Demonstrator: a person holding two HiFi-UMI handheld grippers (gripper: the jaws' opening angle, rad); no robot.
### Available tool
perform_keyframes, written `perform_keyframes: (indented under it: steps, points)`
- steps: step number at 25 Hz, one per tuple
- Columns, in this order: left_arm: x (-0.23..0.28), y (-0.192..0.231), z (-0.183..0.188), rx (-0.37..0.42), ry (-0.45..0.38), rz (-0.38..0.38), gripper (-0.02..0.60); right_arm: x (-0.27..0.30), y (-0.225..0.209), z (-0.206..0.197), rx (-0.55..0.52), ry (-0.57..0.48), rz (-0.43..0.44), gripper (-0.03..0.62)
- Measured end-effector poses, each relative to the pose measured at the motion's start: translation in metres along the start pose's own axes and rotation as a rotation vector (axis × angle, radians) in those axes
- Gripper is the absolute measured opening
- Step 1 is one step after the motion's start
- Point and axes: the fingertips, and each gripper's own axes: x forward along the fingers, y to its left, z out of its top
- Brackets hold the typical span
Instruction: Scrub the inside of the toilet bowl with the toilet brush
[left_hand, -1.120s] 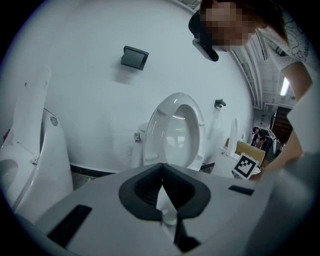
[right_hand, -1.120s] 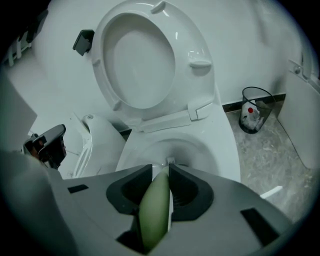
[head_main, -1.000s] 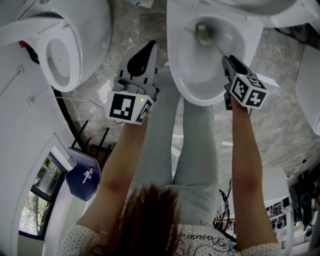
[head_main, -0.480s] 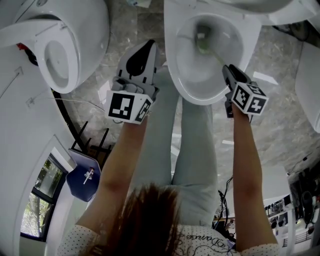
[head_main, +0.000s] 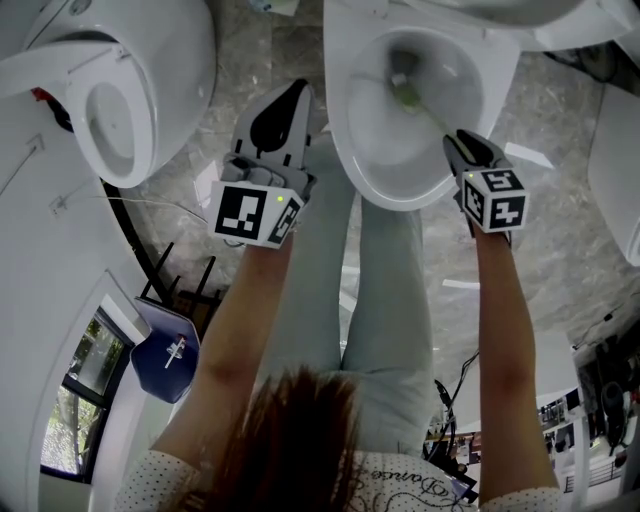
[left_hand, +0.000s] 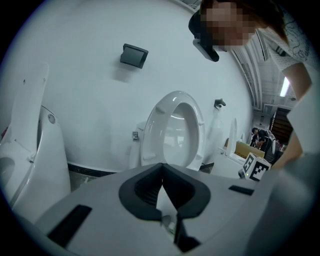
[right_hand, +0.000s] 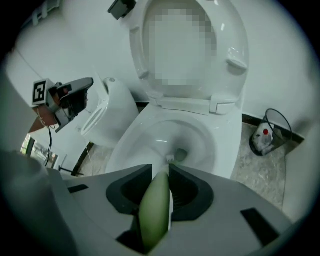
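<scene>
The scrubbing step is judged to be in hand. The toilet brush (right_hand: 155, 210) is gripped by its green handle between the jaws of the right gripper (head_main: 462, 142), which are closed tight on it. The brush head (head_main: 405, 92) is seen low down inside the toilet bowl (head_main: 345, 150), close to the dark hole at the bottom. It seems to be touching the white wall there. The seat (right_hand: 235, 55) is lifted up.

The left gripper (head_main: 290, 100) is held beside the bowl, over the floor (head_main: 255, 60), apart from the rim. Its jaws are shut together at the tips and nothing is held in them. A second toilet (head_main: 150, 60) is seen further to the left.

For the next move, the brush head would likely need to be pressed on the wall and swept round the bowl, then up the sides. The handle would have to be held tight so that it is not twisted in the jaws. The left gripper does not seem to be needed for this.
</scene>
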Motion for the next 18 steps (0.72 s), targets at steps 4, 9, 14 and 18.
perform_keyframes:
  steps: [4, 9, 14, 18]
  points:
    - [0.0, 0.0, -0.001, -0.002, -0.002, 0.007, 0.002, -0.001, 0.005, 0.002, -0.181, 0.038, -0.011, 0.115]
    - [0.0, 0.001, -0.003, -0.005, -0.001, 0.008, 0.002, 0.0, 0.009, 0.002, -0.298, 0.068, -0.011, 0.115]
    - [-0.001, 0.003, -0.002, -0.003, -0.002, 0.011, 0.002, 0.0, 0.007, 0.008, -0.36, 0.086, -0.012, 0.114]
    - [-0.001, 0.005, 0.001, -0.002, -0.006, 0.011, 0.001, 0.002, 0.003, 0.015, -0.402, 0.091, -0.023, 0.114]
